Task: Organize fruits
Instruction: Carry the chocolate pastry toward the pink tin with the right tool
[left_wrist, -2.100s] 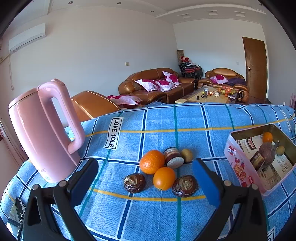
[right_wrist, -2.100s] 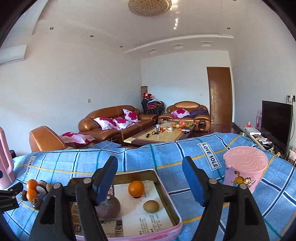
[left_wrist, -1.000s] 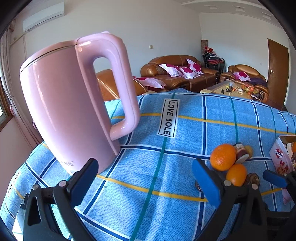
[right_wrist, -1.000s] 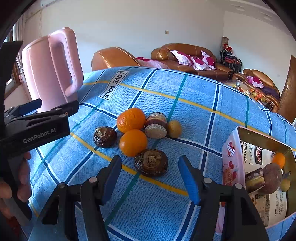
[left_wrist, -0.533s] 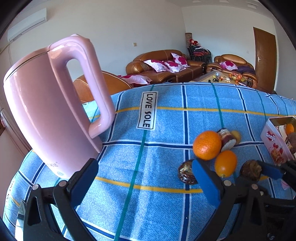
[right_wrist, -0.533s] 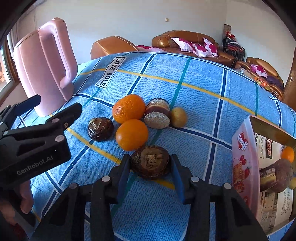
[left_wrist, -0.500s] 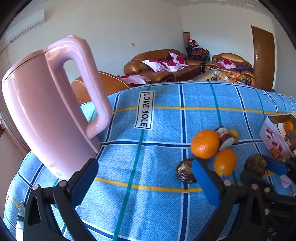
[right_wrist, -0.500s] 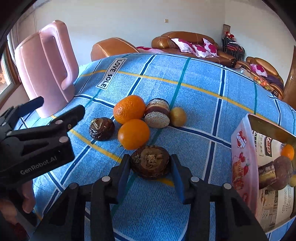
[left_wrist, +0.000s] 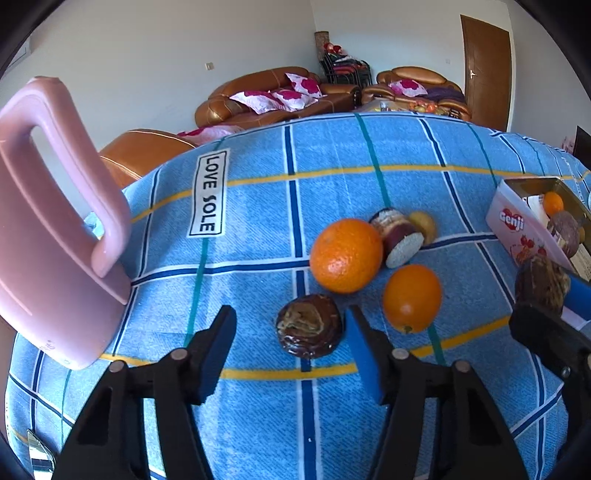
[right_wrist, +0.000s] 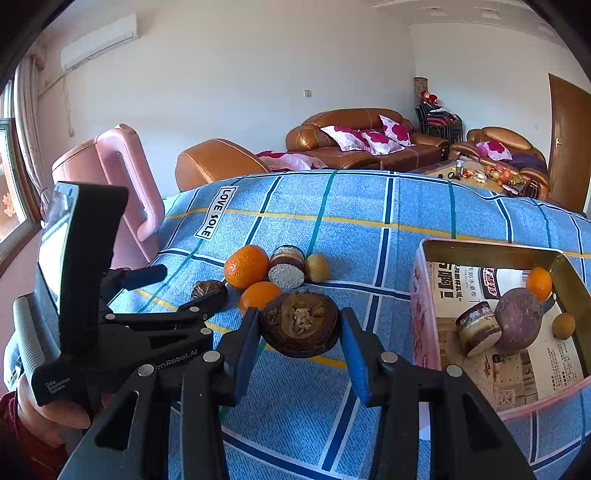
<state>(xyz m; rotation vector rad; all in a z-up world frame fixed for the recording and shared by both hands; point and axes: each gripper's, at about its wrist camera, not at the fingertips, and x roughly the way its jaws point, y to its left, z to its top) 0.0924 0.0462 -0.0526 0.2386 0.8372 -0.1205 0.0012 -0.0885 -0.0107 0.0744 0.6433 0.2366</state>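
My right gripper (right_wrist: 300, 328) is shut on a dark brown round fruit (right_wrist: 300, 324) and holds it above the blue checked cloth; it also shows in the left wrist view (left_wrist: 541, 282). My left gripper (left_wrist: 290, 338) is open around a second dark brown fruit (left_wrist: 309, 325) lying on the cloth; its right pad is close to the fruit. Two oranges (left_wrist: 346, 254) (left_wrist: 412, 297), a cut brown piece (left_wrist: 399, 236) and a small yellow-brown fruit (left_wrist: 424, 223) lie behind. The pink tin box (right_wrist: 424, 317) at the right holds several fruits.
A tall pink kettle (left_wrist: 48, 236) stands at the left of the table. The cloth (left_wrist: 258, 206) carries a "LOVE SOLE" label. Sofas and a coffee table stand beyond the table's far edge.
My right gripper closed on the dark brown fruit and lifted it off the cloth. My left gripper moved right and forward until its fingers straddle the other dark fruit.
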